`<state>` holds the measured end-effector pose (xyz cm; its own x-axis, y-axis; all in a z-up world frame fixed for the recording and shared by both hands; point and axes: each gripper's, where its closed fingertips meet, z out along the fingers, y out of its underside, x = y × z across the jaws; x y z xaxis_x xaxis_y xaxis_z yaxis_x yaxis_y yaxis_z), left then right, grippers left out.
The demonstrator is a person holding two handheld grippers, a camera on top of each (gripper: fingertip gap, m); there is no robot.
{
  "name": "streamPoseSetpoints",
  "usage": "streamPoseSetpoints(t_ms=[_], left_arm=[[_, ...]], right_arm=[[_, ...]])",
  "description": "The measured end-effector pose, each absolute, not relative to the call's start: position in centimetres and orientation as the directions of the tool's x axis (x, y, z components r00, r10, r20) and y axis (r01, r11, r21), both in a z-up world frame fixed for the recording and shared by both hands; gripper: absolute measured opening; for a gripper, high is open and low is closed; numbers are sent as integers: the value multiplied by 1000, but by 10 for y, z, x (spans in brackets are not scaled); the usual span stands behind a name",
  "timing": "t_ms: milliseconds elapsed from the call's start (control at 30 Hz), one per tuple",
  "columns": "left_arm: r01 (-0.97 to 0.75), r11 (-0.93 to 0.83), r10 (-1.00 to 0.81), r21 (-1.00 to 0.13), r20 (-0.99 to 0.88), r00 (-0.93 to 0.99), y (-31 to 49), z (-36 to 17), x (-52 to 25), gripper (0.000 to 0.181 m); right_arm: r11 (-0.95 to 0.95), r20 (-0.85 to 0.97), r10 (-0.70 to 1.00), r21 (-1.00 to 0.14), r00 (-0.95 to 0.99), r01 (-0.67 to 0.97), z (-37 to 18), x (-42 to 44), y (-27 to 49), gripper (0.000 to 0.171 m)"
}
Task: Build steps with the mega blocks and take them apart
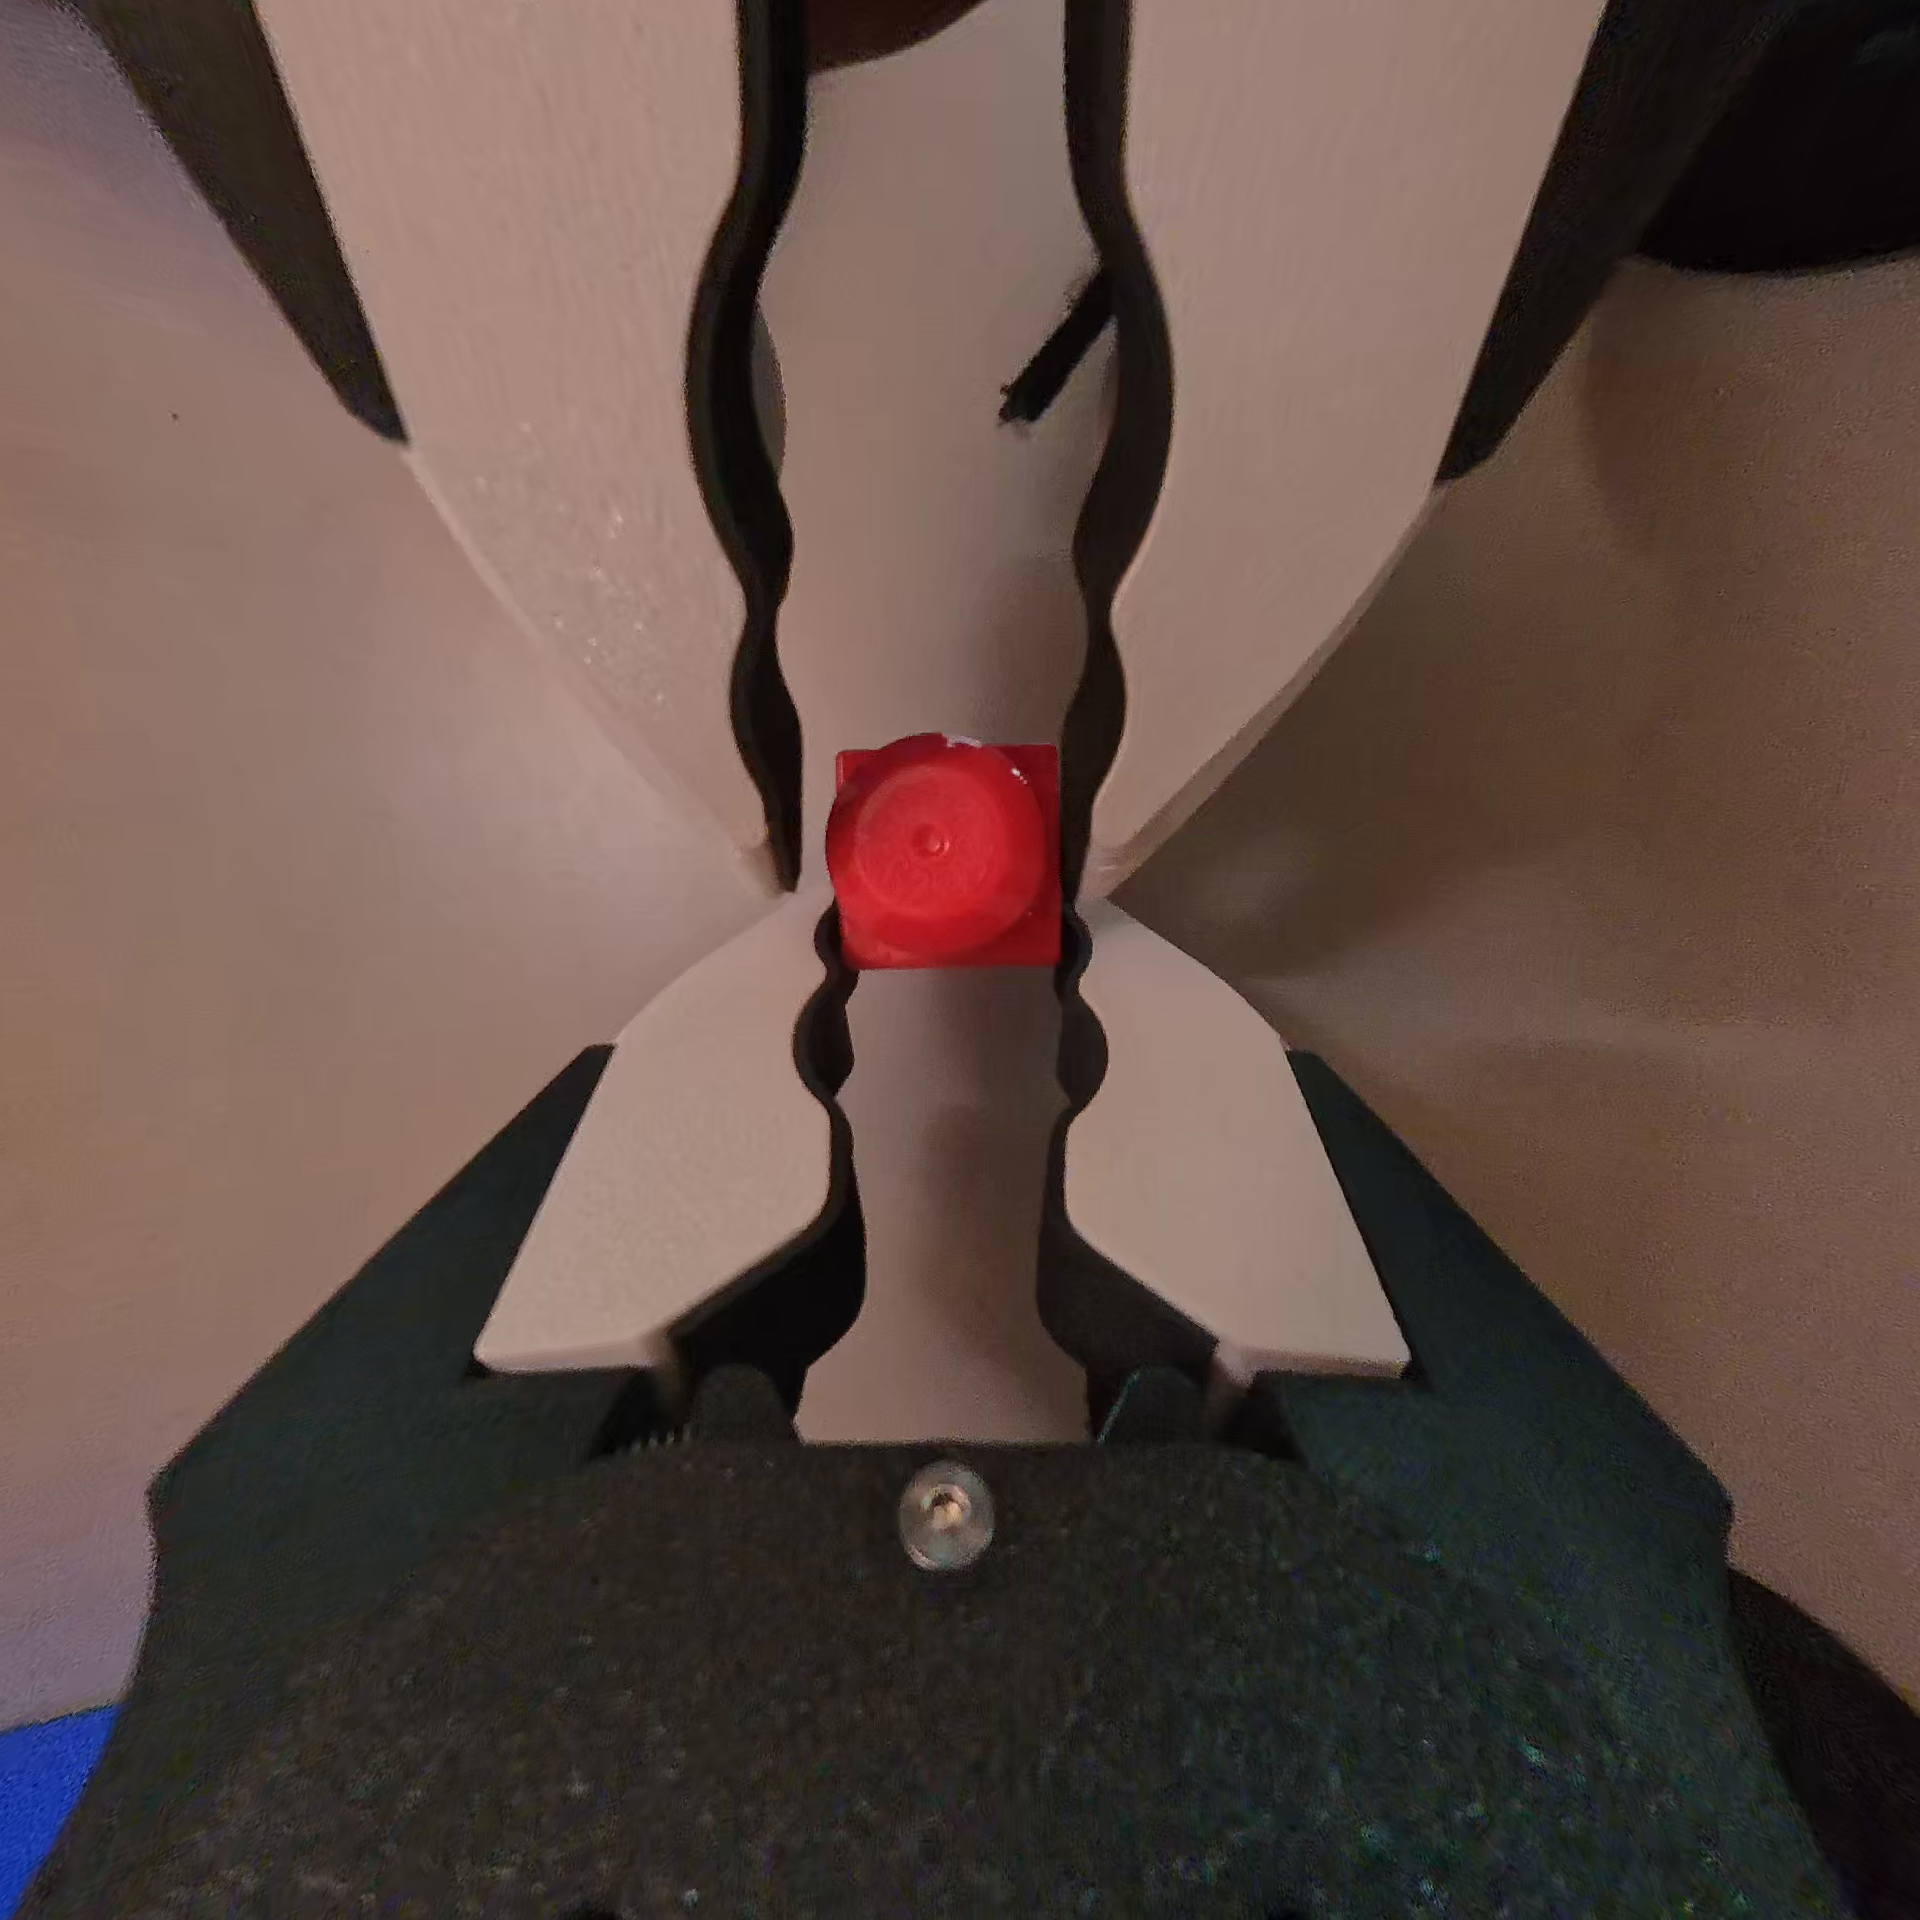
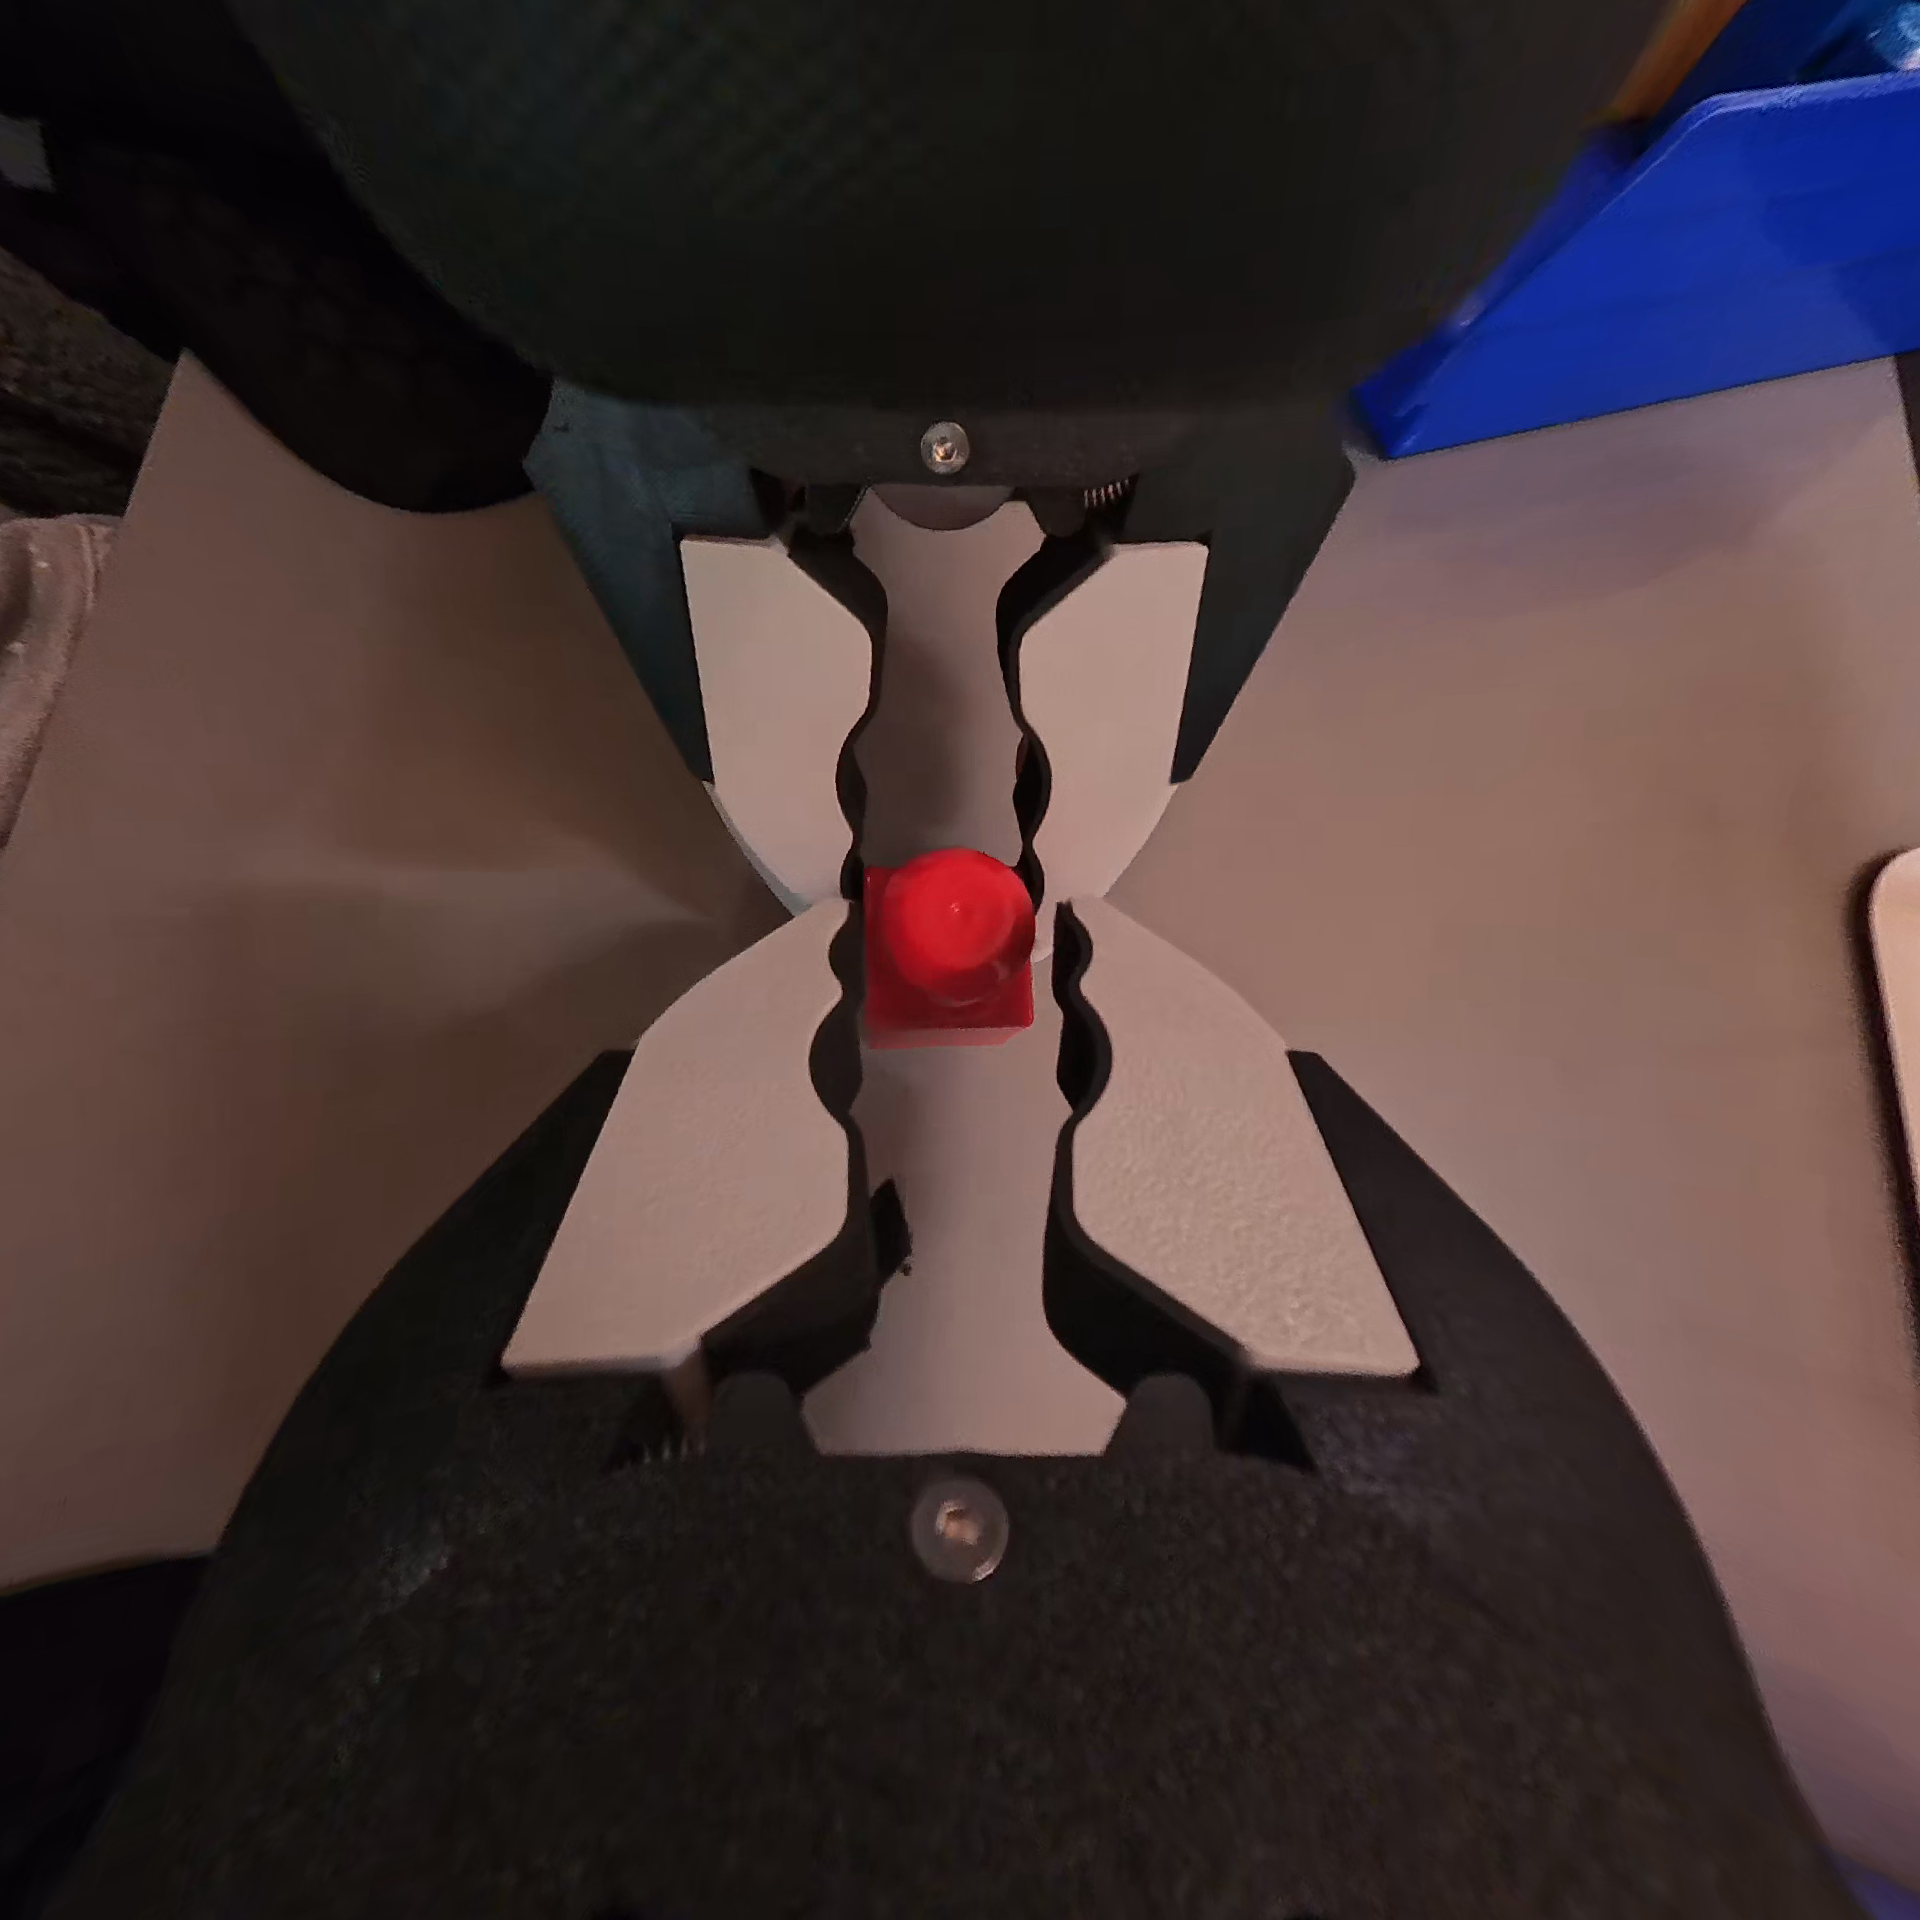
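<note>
From my left wrist, my left gripper meets the right gripper tip to tip over the pale table. The small red plastic one-stud block stands between all four tips. My fingers touch its near corners, apart by its width; whether they squeeze it, I cannot tell.

From my right wrist, the block sits between my fingers, touching the left one, a gap on the right. A blue plastic bin lies far right.
</note>
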<state>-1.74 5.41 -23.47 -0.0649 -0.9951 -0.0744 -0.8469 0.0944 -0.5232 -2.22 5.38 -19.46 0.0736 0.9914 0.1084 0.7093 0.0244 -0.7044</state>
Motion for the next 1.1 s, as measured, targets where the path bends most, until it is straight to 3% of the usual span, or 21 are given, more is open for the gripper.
streamPoseSetpoints(t_ms=[233, 500, 700, 867, 1100], left_arm=[[-853, 100, -995, -512, -75, -71, 54, -238, -19, 37], [-750, 49, -995, -659, -100, 23, 73, -216, -7, 47], [-683, -2, -986, -730, -112, 123, 95, -206, -5, 45], [-673, -7, -983, -739, -117, 139, 101, -208, -6, 42], [-628, 2, -975, -778, -141, 172, 109, -200, -6, 26]], right_arm=[[25, 94, 994, -686, 55, 727, -201, -20, 53, 29], [-3, 115, 986, -720, 123, 694, -170, 3, 67, 29], [-2, 196, 960, -714, 202, 700, -128, 46, 89, 29], [-63, 241, 925, -663, 293, 746, -107, 100, 112, 29], [-234, 238, 873, -560, 425, 795, -119, 187, 131, 29]])
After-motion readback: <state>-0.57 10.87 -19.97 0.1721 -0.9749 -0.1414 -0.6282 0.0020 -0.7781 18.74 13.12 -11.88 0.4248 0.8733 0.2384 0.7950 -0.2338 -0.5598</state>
